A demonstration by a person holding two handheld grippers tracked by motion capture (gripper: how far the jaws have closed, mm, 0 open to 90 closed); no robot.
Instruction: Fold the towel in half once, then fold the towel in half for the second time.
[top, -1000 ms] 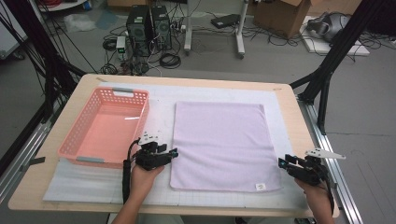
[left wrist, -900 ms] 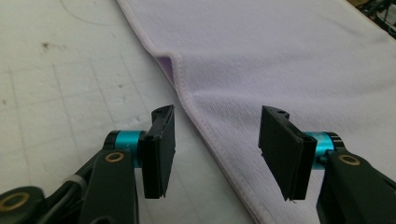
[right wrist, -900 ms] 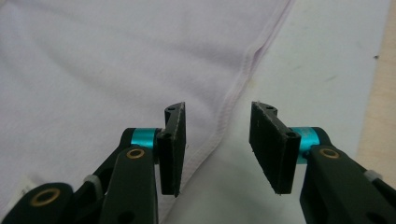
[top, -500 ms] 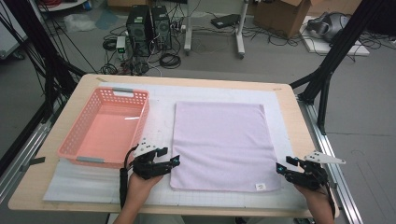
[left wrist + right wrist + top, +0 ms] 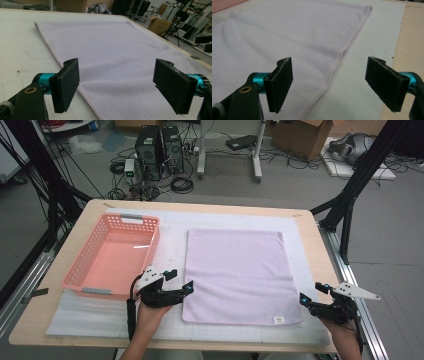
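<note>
Two near corners of the lilac towel are what I'm lining up on; it lies flat on the worktop, right of the pink basket. My left gripper and right gripper have both just been opening, fingers released, nothing clamped. To grip well, I'd bring each hem between the pads, low against the white mat, and pinch both sides evenly.

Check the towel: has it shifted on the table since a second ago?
No. The towel lies at the same spot on the white mat, with the same gap to the pink basket.
</note>
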